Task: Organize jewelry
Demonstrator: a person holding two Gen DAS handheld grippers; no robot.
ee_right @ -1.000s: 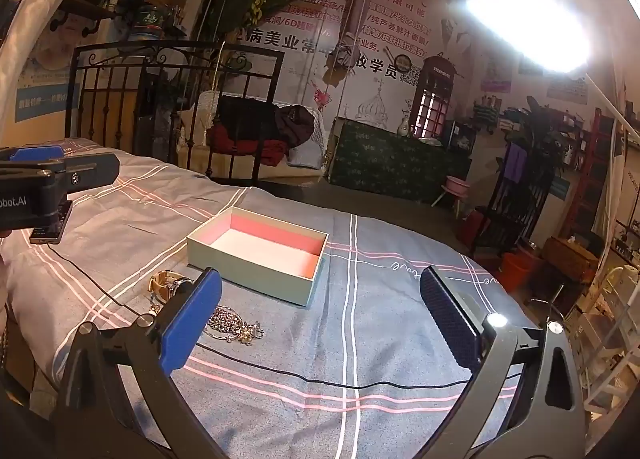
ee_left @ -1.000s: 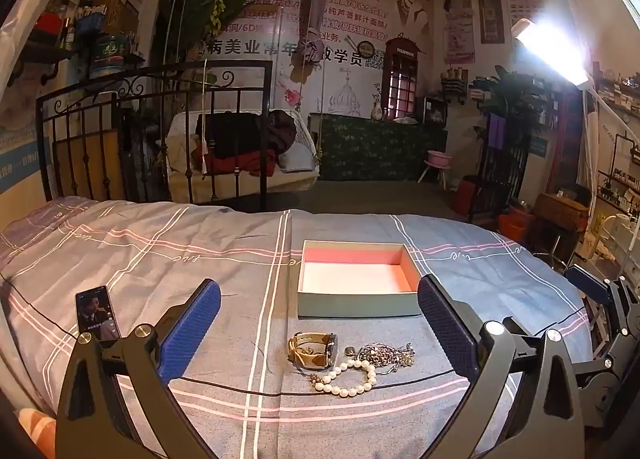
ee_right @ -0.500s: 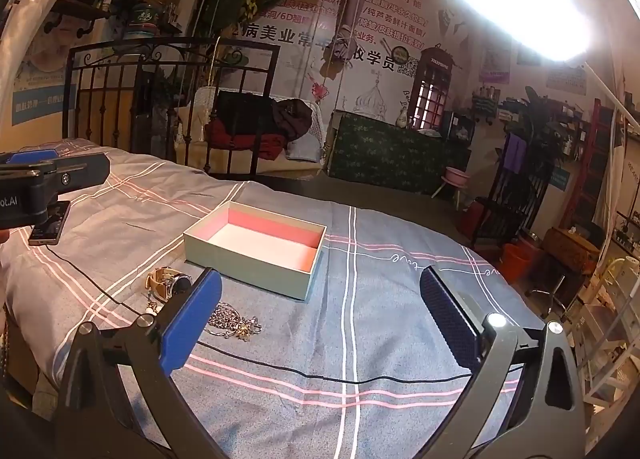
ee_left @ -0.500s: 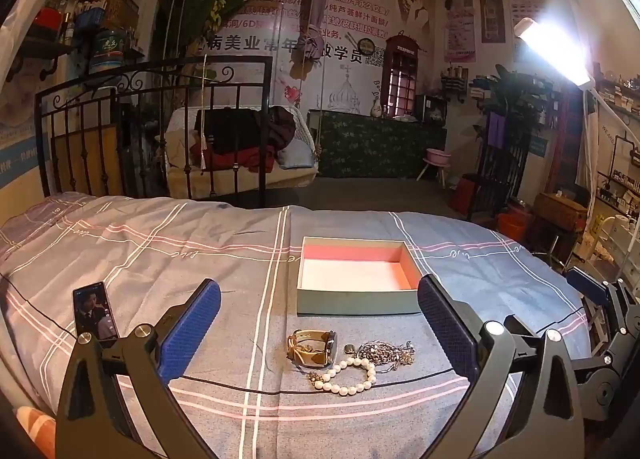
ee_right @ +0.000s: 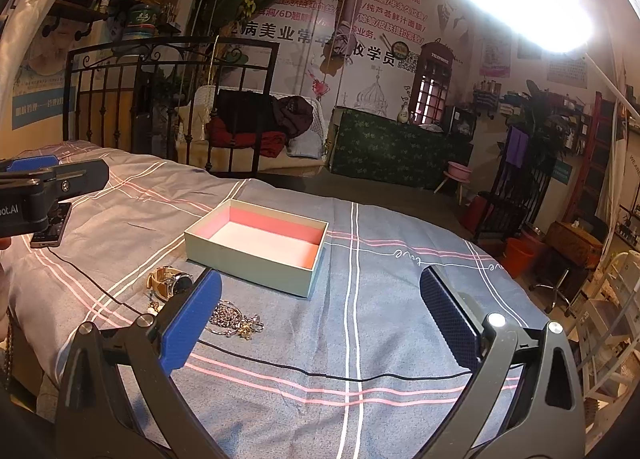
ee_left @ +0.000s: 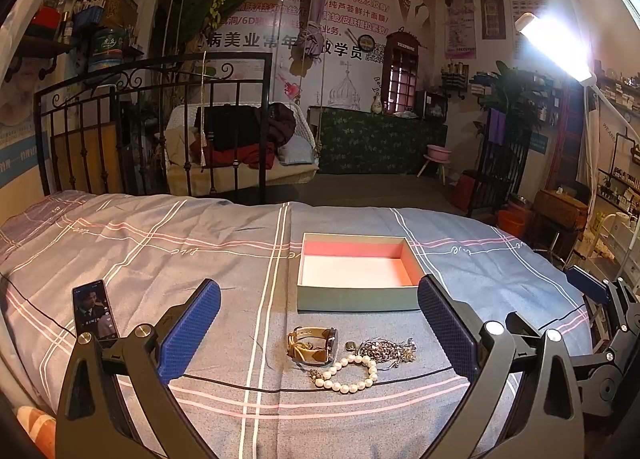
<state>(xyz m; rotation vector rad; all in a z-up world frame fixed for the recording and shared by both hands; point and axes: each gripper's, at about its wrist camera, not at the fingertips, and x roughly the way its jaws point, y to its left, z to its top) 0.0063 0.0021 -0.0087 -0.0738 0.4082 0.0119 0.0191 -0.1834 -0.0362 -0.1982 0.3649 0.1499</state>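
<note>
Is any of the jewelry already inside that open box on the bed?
No, the box shows only its bare white floor, while the watch, pearl bracelet and chains lie on the bedspread in front of it.

Bed (ee_left: pixel 160 243) under a grey-blue sheet with pink and white stripes, black iron bed frame (ee_left: pixel 152 127) behind it, white swing seat (ee_left: pixel 240 147) piled with clothes, poster wall (ee_left: pixel 320 31) with Chinese lettering, red phone-booth cabinet (ee_left: pixel 401 71), bright lamp (ee_left: pixel 556 47) at right, green-covered counter (ee_left: pixel 380 143)

- One open box (ee_left: pixel 356 299) on the striped bedspread (ee_left: pixel 160 259).
- One wristwatch (ee_left: pixel 314 343).
- One pearl bracelet (ee_left: pixel 348 375).
- One tangle of chains (ee_left: pixel 386 349); individual count unclear.
- One phone (ee_left: pixel 94 309).
- Two grippers: left gripper (ee_left: pixel 318 327), right gripper (ee_right: pixel 320 319).
</note>
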